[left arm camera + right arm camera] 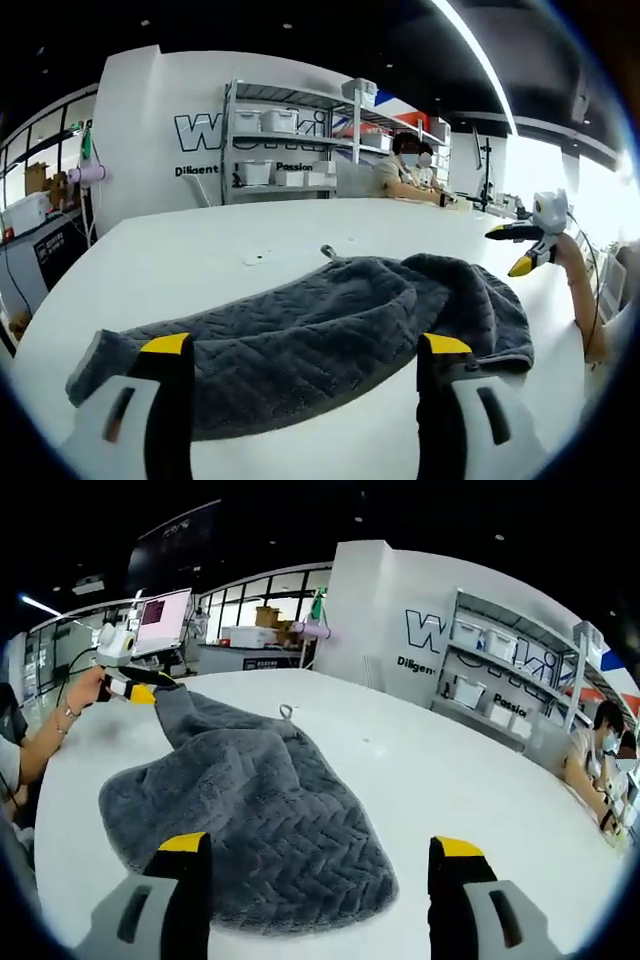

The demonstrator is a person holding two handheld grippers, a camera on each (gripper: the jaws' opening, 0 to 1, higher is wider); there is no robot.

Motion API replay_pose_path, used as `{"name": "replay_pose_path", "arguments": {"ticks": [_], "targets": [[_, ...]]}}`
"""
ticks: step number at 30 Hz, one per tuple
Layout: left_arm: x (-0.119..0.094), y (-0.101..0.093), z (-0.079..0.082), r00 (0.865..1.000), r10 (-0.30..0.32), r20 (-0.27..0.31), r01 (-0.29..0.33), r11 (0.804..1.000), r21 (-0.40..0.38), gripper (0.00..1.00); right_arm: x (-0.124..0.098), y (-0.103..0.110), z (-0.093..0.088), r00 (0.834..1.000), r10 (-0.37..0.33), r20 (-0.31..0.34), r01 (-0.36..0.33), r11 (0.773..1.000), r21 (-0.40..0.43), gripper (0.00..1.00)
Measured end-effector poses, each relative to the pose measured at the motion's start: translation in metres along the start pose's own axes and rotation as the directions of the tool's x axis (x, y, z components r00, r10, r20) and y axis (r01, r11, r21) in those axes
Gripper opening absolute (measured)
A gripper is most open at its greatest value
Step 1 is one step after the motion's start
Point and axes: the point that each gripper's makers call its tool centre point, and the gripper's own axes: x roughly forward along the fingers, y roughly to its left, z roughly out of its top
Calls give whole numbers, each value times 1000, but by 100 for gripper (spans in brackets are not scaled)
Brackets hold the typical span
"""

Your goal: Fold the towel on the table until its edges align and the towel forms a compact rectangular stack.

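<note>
Towel (330, 335) rumpled on table (200, 265), ahead of both claws (open)

White round-edged table (180, 270): broad bare surface on the far side of the crumpled dark grey quilted towel (330, 330), open for a gripper to pass. Towel itself is the one bulk on the near tabletop; its raised folds sit between the jaws in the left gripper view. In the right gripper view, bare table lies to the right of the towel (260, 810), toward the metal shelving rack with white bins (500, 670). Seated people (405, 170) occupy the far table edge, near the rack.
</note>
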Motion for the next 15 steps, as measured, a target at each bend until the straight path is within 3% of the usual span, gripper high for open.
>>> {"name": "replay_pose_path", "arguments": {"ticks": [5,10,15], "targets": [[1,1,-1,1000,-1,-2,1,1000,-2,97,1,-11,-9,999,-44,-15,45,998,33,87],[4,-3,-5,1000,-11,-21,11,1000,8,97,5,-23,-29,993,-79,-93,85,995,60,72],[4,-2,-6,1000,-6,-28,6,1000,6,98,8,-31,-30,991,-106,-79,114,987,109,55]]}}
